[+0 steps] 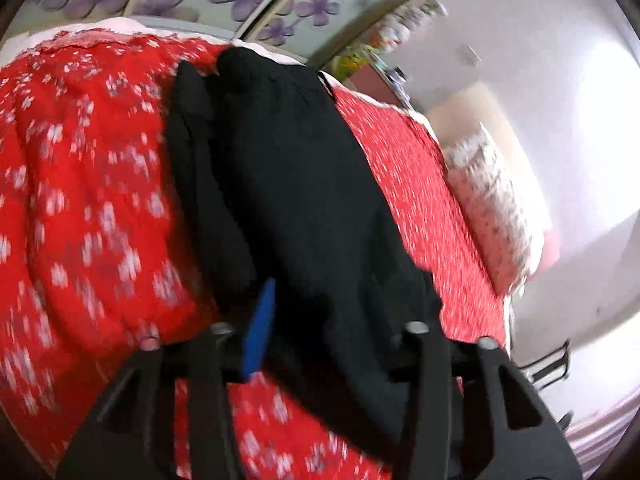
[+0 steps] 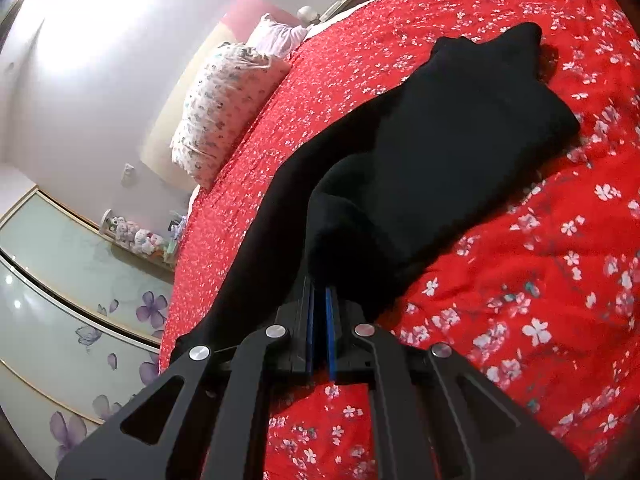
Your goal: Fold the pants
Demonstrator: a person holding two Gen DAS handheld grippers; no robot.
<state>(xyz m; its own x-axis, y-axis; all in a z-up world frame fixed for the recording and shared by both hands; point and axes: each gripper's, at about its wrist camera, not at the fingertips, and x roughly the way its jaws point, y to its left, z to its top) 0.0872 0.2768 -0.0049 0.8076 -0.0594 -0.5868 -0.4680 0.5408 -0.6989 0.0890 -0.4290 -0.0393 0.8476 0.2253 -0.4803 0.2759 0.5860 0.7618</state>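
Black pants (image 1: 288, 184) lie lengthwise on a red flowered bedspread (image 1: 88, 184). In the left wrist view the cloth drapes over my left gripper (image 1: 320, 312); one blue pad (image 1: 260, 328) shows at the left and the right finger is hidden under the cloth, so its jaws stand apart. In the right wrist view the pants (image 2: 440, 152) stretch across the bedspread (image 2: 520, 300). My right gripper (image 2: 322, 296) is shut on a raised fold of the black cloth, its blue pads (image 2: 330, 320) nearly together.
A flowered pillow (image 2: 224, 108) lies at the head of the bed, also seen in the left wrist view (image 1: 492, 208). A wardrobe with purple flower doors (image 2: 80, 280) and a shelf of soft toys (image 2: 140, 236) stand beside the bed. A white wall (image 1: 540, 60) is behind.
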